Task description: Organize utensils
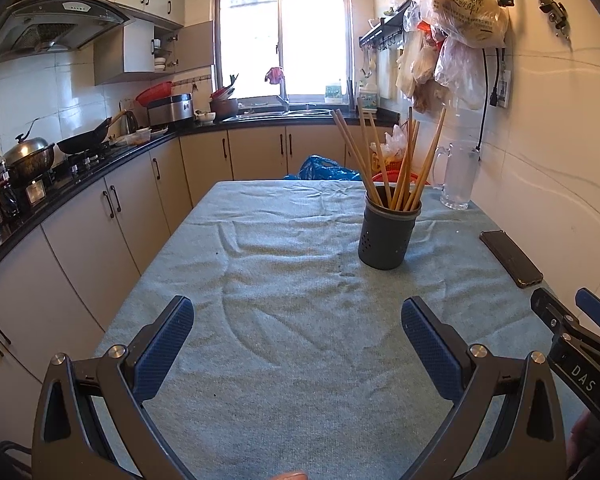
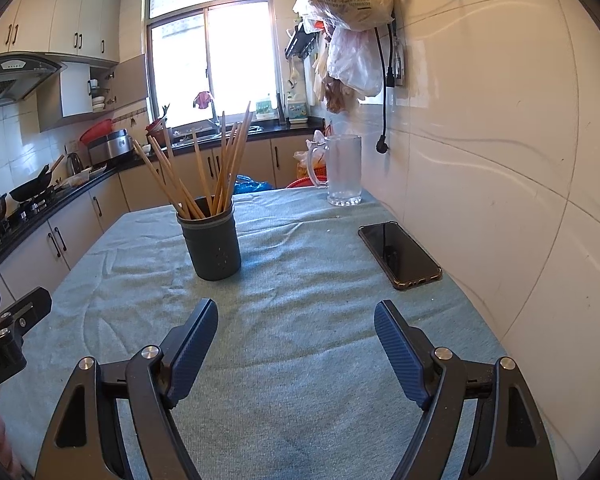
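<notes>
- Left tongs (image 1: pixel 297 312): I hold them spread wide above the near part of the tabletop, with nothing between the blue pads (image 1: pixel 168 344).
- Right tongs (image 2: pixel 296 316): I hold them equally wide and empty; their tips show at the right edge of the left wrist view.
- Cloth (image 1: pixel 284 320): a wrinkled pale blue-green sheet covers the tabletop beneath both tongs.
- Phone (image 2: pixel 399 254): lies flat and screen up on the cloth, toward the wall side, well apart from the holder.
- Holder (image 1: pixel 388 234): a dark grey perforated cup stands upright on the cloth, ahead of both tongs and near the middle of the tabletop.
- Chopsticks (image 1: pixel 396 160): wooden sticks stand inside the holder, fanning out and leaning in several directions.
- Glass mug (image 2: pixel 342 170): clear, with a handle, upright near the far corner by the tiled wall.
- Kitchen counter (image 1: pixel 100 160): runs along the left, carrying pots and a wok.
- Window (image 1: pixel 282 40): bright, at the far end.
</notes>
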The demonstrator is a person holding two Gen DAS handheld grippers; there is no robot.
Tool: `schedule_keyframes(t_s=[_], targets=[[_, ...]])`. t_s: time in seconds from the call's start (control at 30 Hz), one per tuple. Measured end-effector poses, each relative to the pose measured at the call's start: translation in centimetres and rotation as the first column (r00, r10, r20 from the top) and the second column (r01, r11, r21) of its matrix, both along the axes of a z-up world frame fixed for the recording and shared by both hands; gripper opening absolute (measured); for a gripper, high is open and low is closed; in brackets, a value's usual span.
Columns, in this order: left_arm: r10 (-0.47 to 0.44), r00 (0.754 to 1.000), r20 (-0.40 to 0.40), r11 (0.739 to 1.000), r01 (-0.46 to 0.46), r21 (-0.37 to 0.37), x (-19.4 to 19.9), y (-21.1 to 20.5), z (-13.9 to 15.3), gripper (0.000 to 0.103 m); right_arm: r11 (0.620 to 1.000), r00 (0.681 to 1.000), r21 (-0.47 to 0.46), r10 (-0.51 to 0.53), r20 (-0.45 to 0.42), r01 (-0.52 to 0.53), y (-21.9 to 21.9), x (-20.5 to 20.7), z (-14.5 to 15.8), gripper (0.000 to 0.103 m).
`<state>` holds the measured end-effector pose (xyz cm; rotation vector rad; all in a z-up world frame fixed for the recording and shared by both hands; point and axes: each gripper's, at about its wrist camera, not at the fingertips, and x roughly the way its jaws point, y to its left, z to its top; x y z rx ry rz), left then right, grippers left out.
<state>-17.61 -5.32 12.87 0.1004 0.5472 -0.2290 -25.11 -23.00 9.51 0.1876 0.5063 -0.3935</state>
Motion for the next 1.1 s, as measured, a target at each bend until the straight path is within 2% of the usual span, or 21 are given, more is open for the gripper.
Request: schedule_keyframes(t_s=[1.1], targets=[[-0.015,0.999,-0.033,1.000,0.015,0.005,0.14,-0.41,-0.70,0.103,1.000,1.000,0.003,0.020,-0.022,-0.020,0.12,0.60,-0.75,0.086]])
